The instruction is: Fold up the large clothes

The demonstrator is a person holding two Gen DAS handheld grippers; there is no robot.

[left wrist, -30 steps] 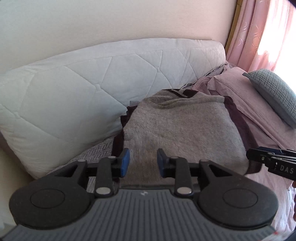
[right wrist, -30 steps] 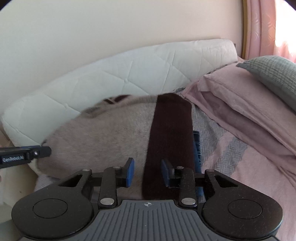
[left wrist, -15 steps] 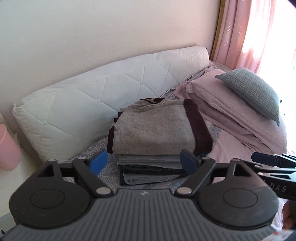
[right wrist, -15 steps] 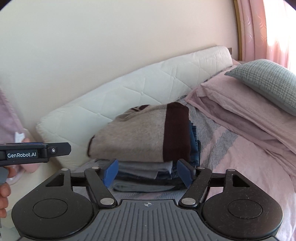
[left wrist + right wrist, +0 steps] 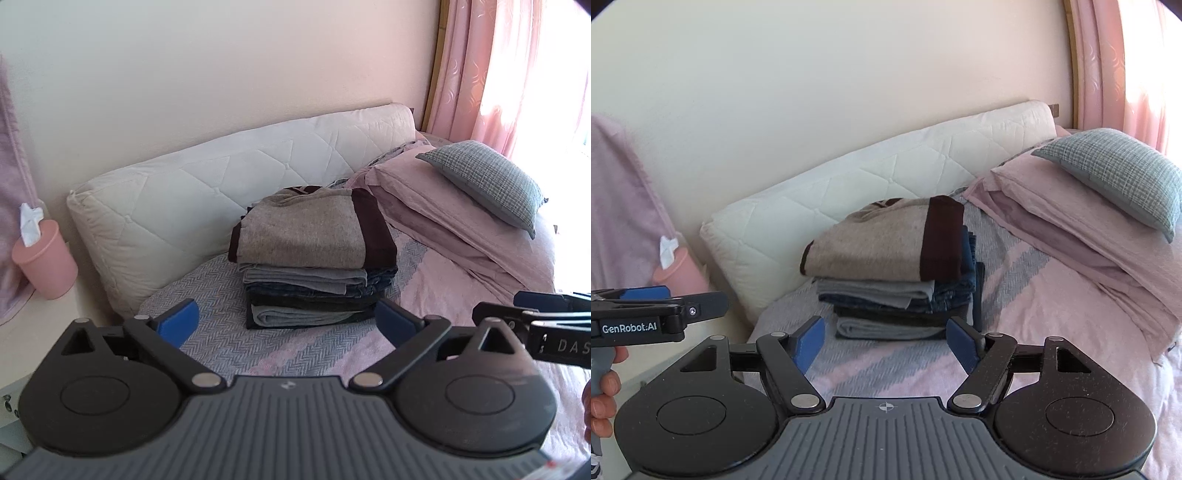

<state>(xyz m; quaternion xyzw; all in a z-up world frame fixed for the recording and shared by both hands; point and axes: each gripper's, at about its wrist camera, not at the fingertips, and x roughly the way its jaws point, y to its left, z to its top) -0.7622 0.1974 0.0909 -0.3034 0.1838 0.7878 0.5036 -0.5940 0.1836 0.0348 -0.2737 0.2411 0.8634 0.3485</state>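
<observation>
A folded grey-brown sweater (image 5: 306,236) with dark maroon bands lies on top of a neat stack of folded clothes (image 5: 306,295) on the bed, in front of the headboard cushion. The right wrist view shows the same sweater (image 5: 871,243) and stack (image 5: 882,299). My left gripper (image 5: 286,321) hovers well back from the stack; its jaws are opening, with nothing between the blue pads. Beside it my right gripper (image 5: 886,343) stands open and holds nothing. Neither gripper touches the clothes.
A white quilted headboard cushion (image 5: 221,192) runs behind the stack. To the right lie pink pillows (image 5: 443,218) and a grey checked pillow (image 5: 484,177). A pink cup with tissue (image 5: 46,262) stands at the left, and a pink curtain (image 5: 498,74) hangs at the far right. A hand (image 5: 605,387) grips the left gripper's handle.
Both grippers have pulled back and up from the sweater, and their jaws have spread wide. The whole stack now shows, with the sweater resting on top.
</observation>
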